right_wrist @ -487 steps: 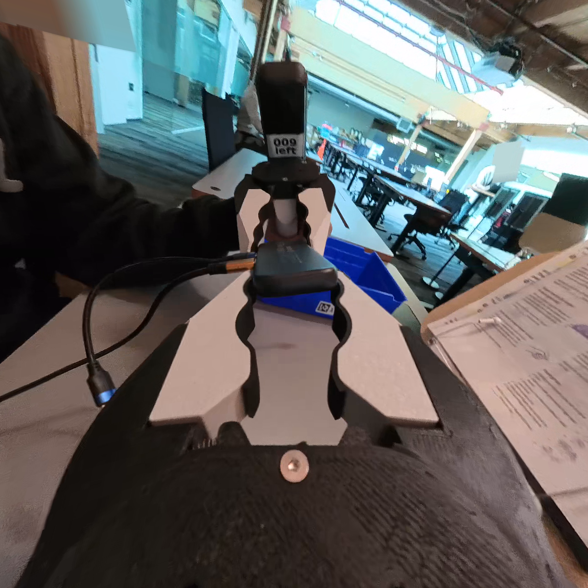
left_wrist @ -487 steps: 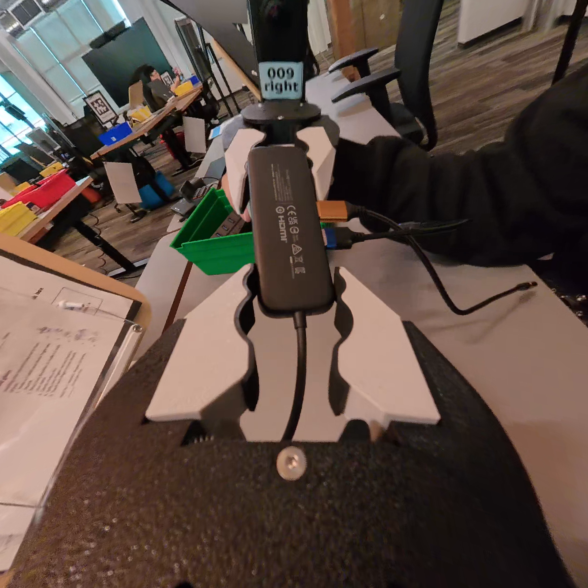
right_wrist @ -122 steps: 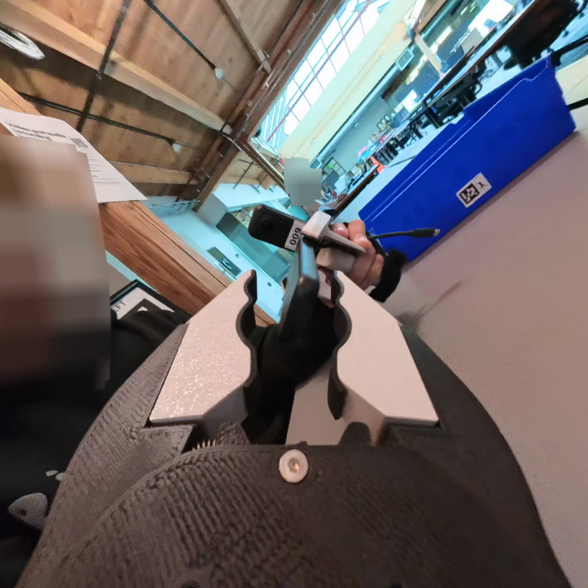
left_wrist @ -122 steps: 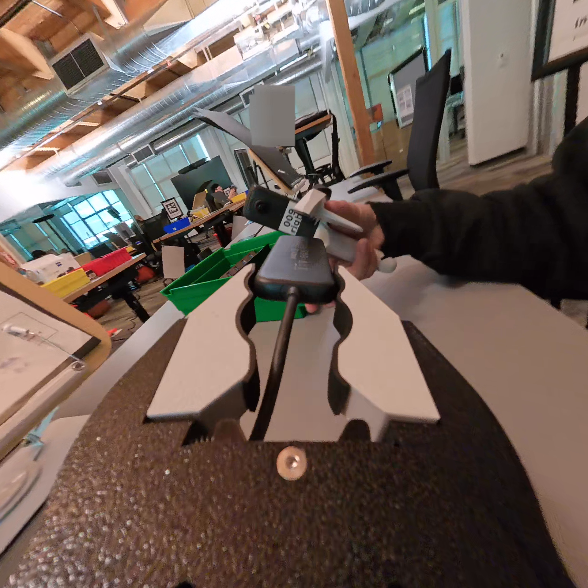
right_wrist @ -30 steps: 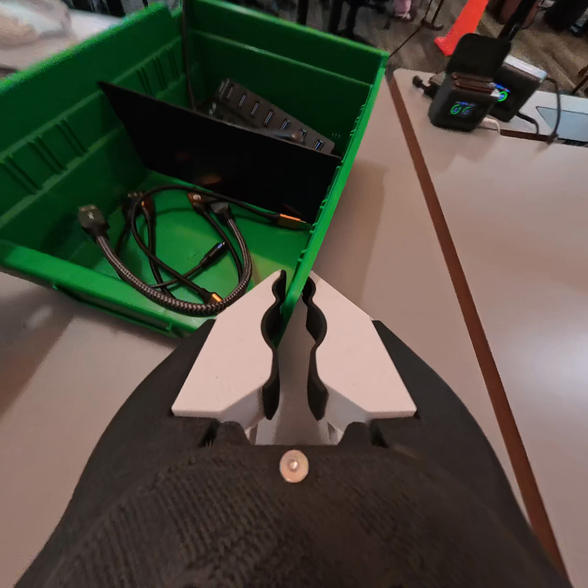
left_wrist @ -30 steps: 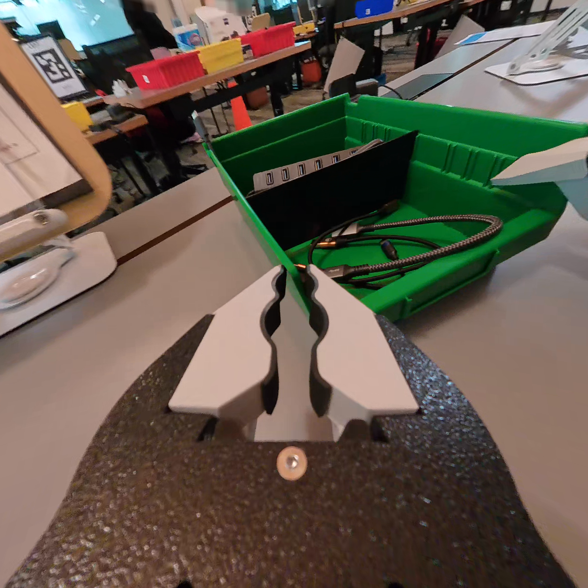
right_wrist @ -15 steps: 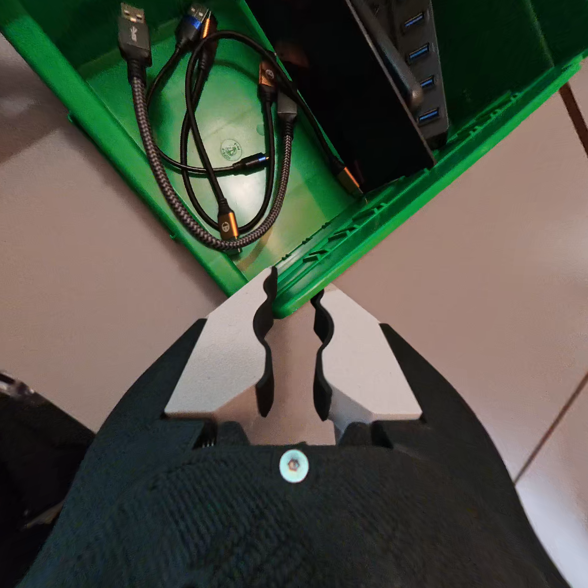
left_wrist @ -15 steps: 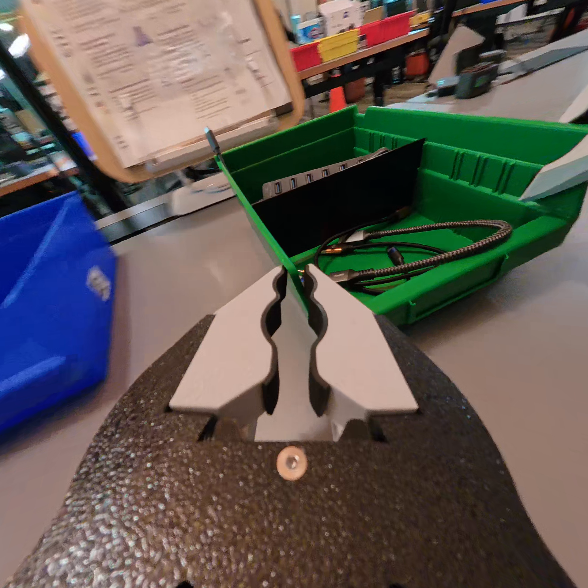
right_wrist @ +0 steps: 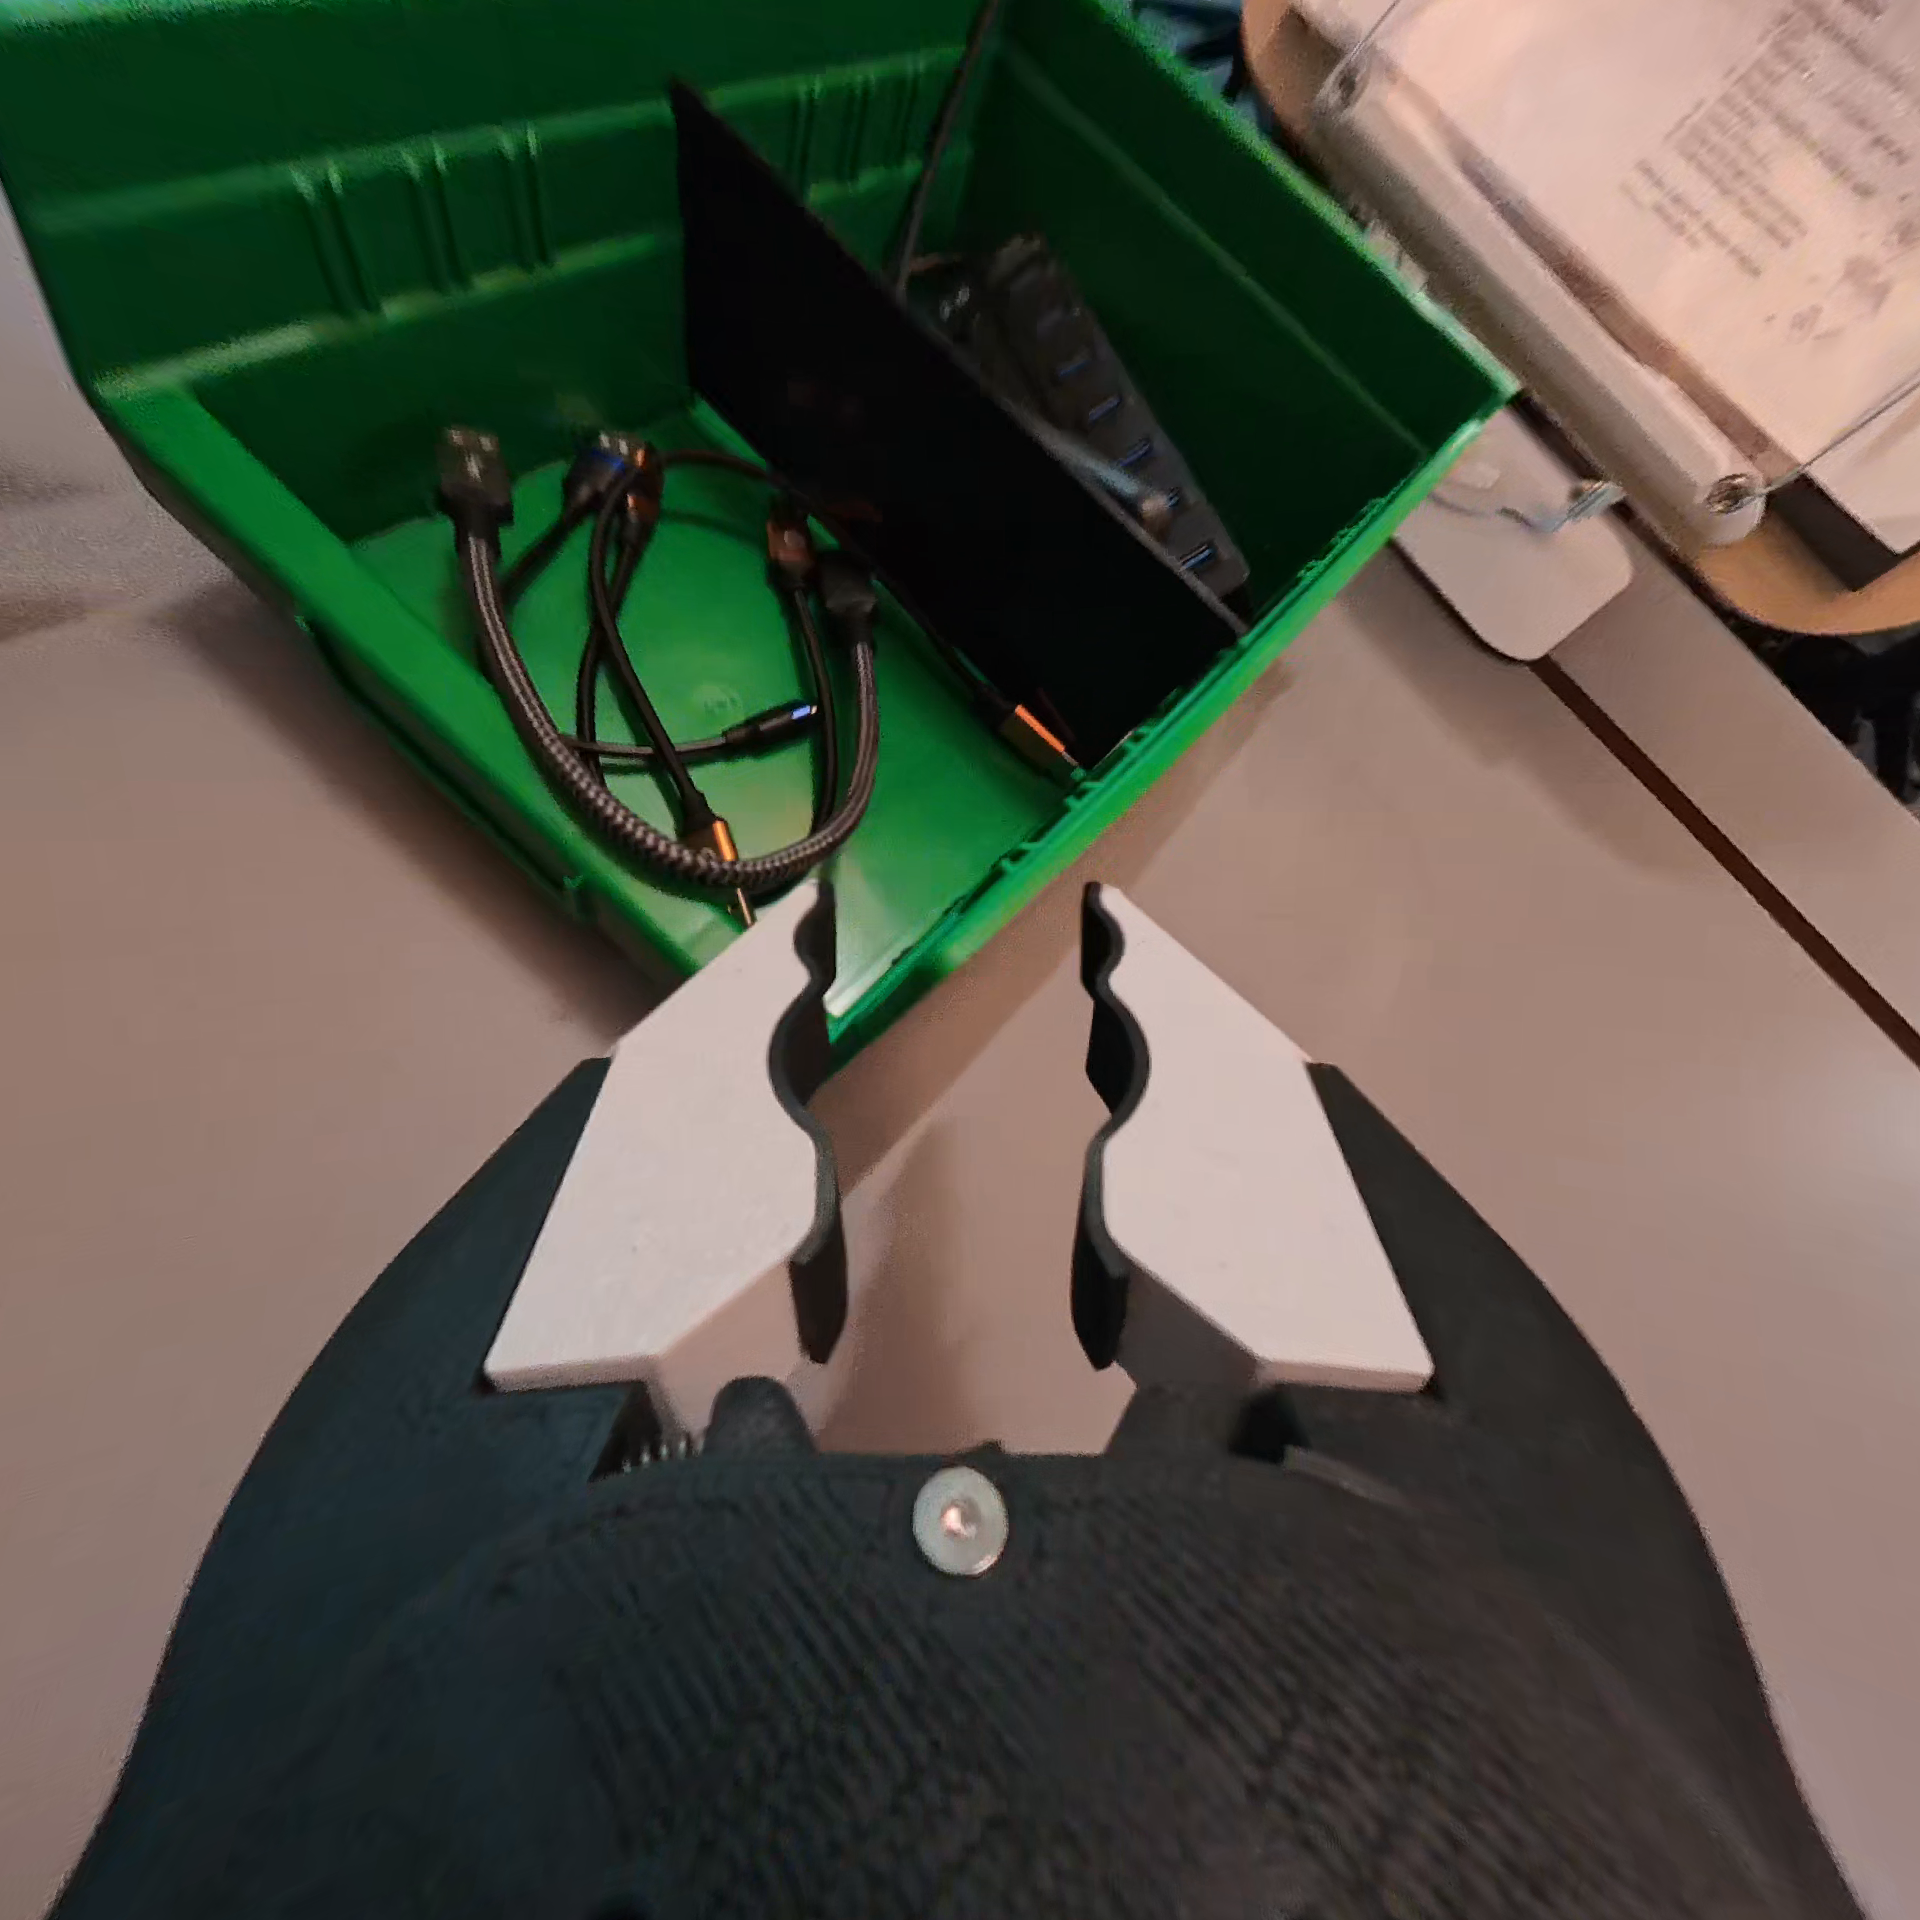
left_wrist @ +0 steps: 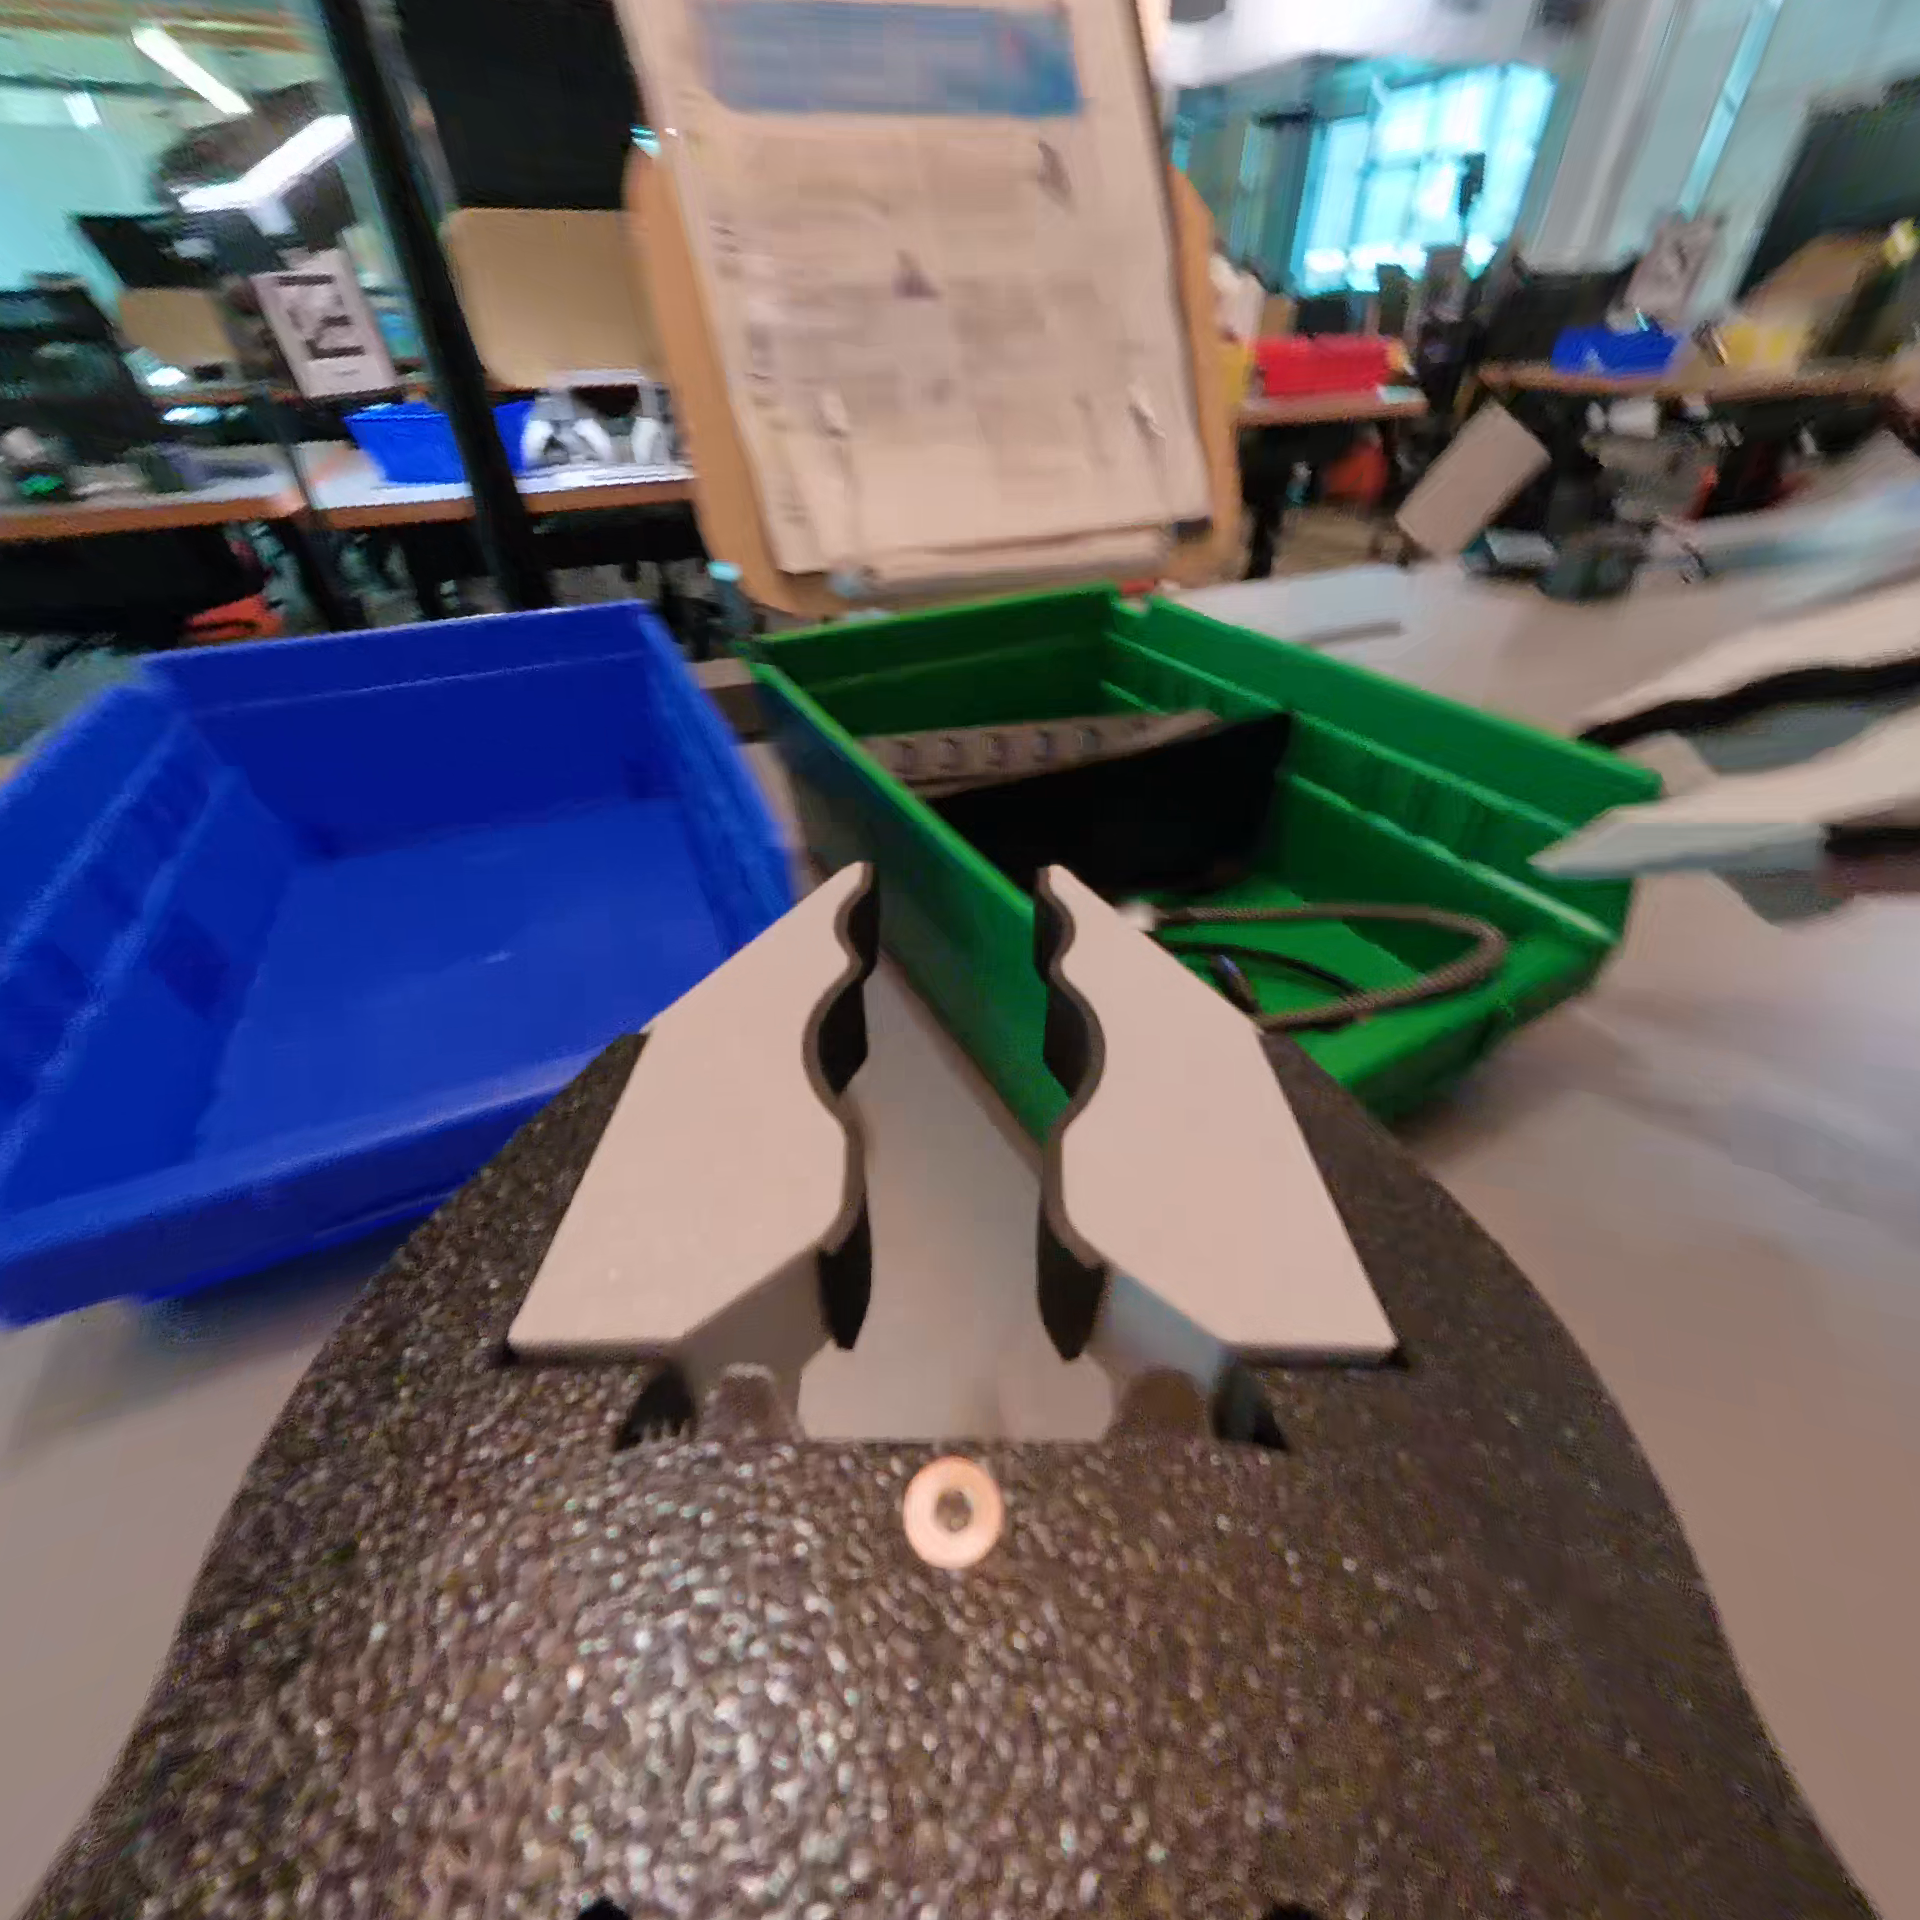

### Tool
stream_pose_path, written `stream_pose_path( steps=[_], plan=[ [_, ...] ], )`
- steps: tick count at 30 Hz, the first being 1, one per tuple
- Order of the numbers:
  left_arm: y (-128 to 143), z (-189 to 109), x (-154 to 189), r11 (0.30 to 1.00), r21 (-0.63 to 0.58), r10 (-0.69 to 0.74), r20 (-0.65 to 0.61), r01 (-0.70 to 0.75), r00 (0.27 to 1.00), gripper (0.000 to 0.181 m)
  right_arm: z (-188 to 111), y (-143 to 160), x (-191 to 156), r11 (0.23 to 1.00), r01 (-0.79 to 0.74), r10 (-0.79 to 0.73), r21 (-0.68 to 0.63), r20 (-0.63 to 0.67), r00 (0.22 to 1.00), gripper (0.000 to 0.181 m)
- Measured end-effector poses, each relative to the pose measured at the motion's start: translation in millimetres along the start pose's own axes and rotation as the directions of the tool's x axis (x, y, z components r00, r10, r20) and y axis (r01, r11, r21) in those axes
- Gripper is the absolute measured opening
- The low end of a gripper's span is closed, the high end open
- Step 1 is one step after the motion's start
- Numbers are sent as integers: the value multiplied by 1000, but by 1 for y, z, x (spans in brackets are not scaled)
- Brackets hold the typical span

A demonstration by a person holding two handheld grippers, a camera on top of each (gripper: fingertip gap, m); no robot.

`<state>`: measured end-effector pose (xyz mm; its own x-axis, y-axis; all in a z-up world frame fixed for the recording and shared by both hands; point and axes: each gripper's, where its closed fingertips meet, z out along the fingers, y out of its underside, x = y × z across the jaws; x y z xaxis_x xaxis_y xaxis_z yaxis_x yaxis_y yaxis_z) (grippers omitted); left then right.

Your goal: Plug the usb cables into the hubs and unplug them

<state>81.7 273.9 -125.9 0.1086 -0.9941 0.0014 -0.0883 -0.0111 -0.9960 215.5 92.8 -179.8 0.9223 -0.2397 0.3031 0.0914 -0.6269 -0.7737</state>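
A green bin [right_wrist: 416, 260] on the grey table has a black divider [right_wrist: 935, 468]. Several USB cables [right_wrist: 488, 623] lie coiled in its near compartment. A grey multi-port hub [right_wrist: 1101, 405] lies behind the divider. My right gripper [right_wrist: 956, 904] is open and empty, just above the bin's near corner. In the left wrist view the green bin [left_wrist: 1455, 1039], the hub [left_wrist: 1018, 748] and a braided cable [left_wrist: 1455, 977] show ahead to the right. My left gripper [left_wrist: 956, 883] is open and empty, its tips in front of the bin's left wall. The right gripper [left_wrist: 1714, 831] shows blurred at the right edge.
An empty blue bin [left_wrist: 416, 727] stands close to the left of the green one. A clipboard with papers [left_wrist: 935, 312] stands behind both bins and also shows at the top right of the right wrist view [right_wrist: 1662, 208]. Desks and chairs fill the room behind.
Both grippers' jaws have widened. The left view has swung left, so the blue bin now fills its left side. The right view has turned and pulled back from the green bin.
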Motion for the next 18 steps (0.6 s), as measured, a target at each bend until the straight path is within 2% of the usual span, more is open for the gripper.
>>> stream_pose_path(
  steps=[2,4,6,8,9,12,15,17,18],
  plan=[
    [-5,-9,-66,999,-32,-36,193,43,981,37,-16,-15,16,994,-34,37,104,-26,999,56],
    [0,-17,-143,993,-111,24,411,24,911,61,-41,-41,46,950,-76,119,302,-127,985,58],
    [17,-19,-204,978,-194,43,531,72,846,81,-62,-54,64,898,-109,195,427,-163,967,59],
    [35,-12,-241,964,-226,14,567,139,824,84,-70,-57,69,873,-144,241,466,-155,958,64],
    [40,-6,-251,963,-219,-9,562,159,827,81,-70,-57,68,874,-149,242,462,-149,959,67],
    [51,15,-257,957,-207,-79,490,204,868,55,-65,-56,63,894,-110,197,435,-161,967,70],
    [62,26,-252,949,-245,-73,442,199,894,6,-56,-55,51,908,-94,163,408,-138,977,73],
    [61,25,-250,952,-189,-136,450,243,883,2,-51,-55,45,909,-99,160,406,-120,980,74],
    [59,23,-248,940,-120,-231,466,320,854,2,-49,-55,43,906,-104,163,411,-112,980,73]
  ],
)
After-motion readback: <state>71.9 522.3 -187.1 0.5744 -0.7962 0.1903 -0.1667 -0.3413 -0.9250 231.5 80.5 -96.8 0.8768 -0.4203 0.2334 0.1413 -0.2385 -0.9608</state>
